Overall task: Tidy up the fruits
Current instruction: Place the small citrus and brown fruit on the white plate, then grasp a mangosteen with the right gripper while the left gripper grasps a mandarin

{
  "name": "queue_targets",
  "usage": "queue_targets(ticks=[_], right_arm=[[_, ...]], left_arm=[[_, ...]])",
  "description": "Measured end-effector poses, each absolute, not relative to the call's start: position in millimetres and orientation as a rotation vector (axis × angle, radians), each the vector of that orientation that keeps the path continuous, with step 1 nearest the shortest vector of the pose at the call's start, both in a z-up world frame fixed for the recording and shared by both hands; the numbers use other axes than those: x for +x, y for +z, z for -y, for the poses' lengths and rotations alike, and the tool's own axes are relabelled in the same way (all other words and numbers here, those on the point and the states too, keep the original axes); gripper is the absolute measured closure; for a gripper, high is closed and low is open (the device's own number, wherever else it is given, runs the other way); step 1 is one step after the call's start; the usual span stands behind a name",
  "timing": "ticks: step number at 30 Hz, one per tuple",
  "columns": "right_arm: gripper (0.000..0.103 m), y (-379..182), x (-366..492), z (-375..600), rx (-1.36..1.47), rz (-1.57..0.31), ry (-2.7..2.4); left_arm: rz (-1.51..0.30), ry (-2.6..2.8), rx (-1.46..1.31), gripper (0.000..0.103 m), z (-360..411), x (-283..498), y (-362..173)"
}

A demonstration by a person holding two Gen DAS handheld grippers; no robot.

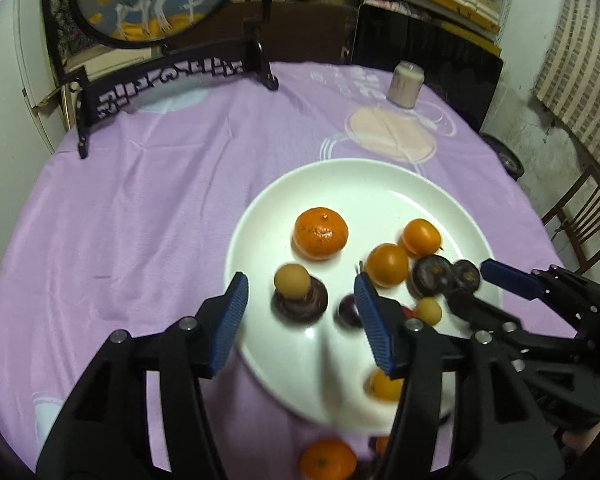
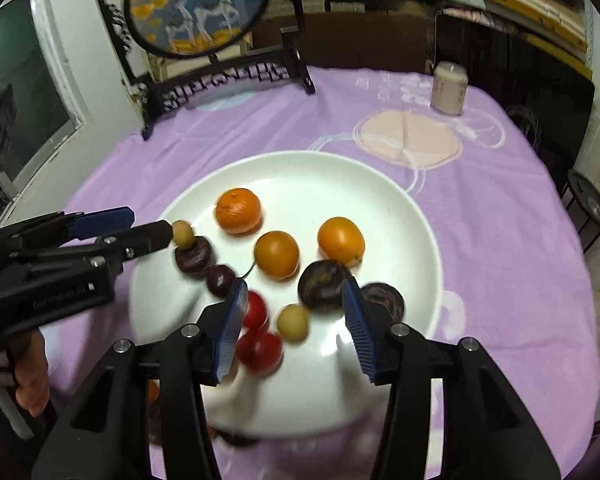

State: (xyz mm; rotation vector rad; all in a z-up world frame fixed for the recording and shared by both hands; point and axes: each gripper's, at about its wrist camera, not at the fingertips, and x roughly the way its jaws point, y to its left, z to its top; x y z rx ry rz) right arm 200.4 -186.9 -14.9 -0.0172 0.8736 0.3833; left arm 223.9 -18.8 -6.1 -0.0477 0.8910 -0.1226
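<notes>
A white plate (image 1: 340,176) (image 2: 300,168) on the purple tablecloth holds a mandarin (image 1: 320,233) (image 2: 238,210), two smooth orange fruits (image 1: 387,265) (image 2: 277,255), dark plums (image 1: 432,276) (image 2: 324,286), small yellow fruits (image 1: 293,281) (image 2: 293,322) and red cherries (image 2: 259,350). My left gripper (image 1: 302,312) is open above the plate's near left part. My right gripper (image 2: 294,324) is open above the plate's near side, over the cherries and a yellow fruit. Neither holds anything. One more mandarin (image 1: 328,460) lies on the cloth below the plate.
An ornate black stand (image 1: 172,76) (image 2: 220,76) with a round painted panel is at the table's far left. A pale cup (image 1: 405,85) (image 2: 448,88) stands at the far right. A wooden chair (image 1: 580,220) is beside the table on the right.
</notes>
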Motion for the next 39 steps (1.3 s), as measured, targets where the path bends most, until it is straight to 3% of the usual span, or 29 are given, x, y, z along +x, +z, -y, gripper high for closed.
queue_targets(ticks=[5,11,26,28,29,30,39], right_arm=[[0.047,-1,148,197,-0.03,-0.831,0.408],[0.046,-26,105,194,-0.065,-0.903,0.444],[0.046,-83,123,168,-0.156,-0.963,0.412],[0.053,-84,127,162,-0.161,-0.942,0.42],[0.067,-84,128,160,-0.166,-0.932,0.427],[0.073,-83,127,158,-0.156,-0.927,0.452],[0.075,-64,99,196,-0.043,-0.938,0.423]], left_arm=[[-0.852,-0.127,-0.055,0.042,2,175,2],[-0.893,-0.102,-0.035,0.042,-14,139,-14],[-0.928,-0.166,0.009,0.037,-10,92,-25],[-0.938,-0.186,0.017,0.037,-6,86,-26],[-0.946,-0.195,0.014,0.037,-5,85,-28],[-0.954,-0.202,0.012,0.037,-3,84,-29],[-0.992,-0.254,0.054,0.036,25,79,-37]])
